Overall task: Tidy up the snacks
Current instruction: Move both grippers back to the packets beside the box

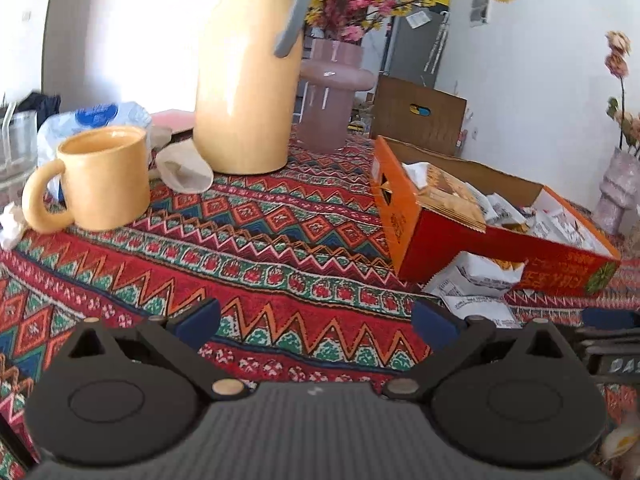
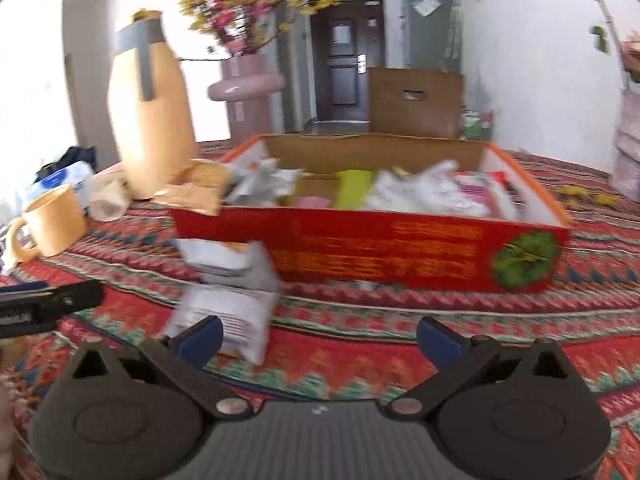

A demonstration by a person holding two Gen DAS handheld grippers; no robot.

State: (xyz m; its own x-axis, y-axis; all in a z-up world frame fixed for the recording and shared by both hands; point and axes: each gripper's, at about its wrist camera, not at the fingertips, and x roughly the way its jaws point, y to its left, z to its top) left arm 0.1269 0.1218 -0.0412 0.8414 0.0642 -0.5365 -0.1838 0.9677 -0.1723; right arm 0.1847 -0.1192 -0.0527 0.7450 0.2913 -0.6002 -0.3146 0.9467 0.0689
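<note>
**Snack box on patterned cloth**

Left wrist: left gripper (image 1: 316, 322) spread wide, empty, over bare red zigzag-patterned tablecloth (image 1: 256, 264). Right wrist: right gripper (image 2: 320, 338) released, empty; white crinkled snack packets (image 2: 228, 292) touching open red cardboard box (image 2: 372, 248), full of mixed wrappers.

Bright daylight, blown out at upper left; right wrist view motion-blurred; fisheye bending and dark corners.
</note>
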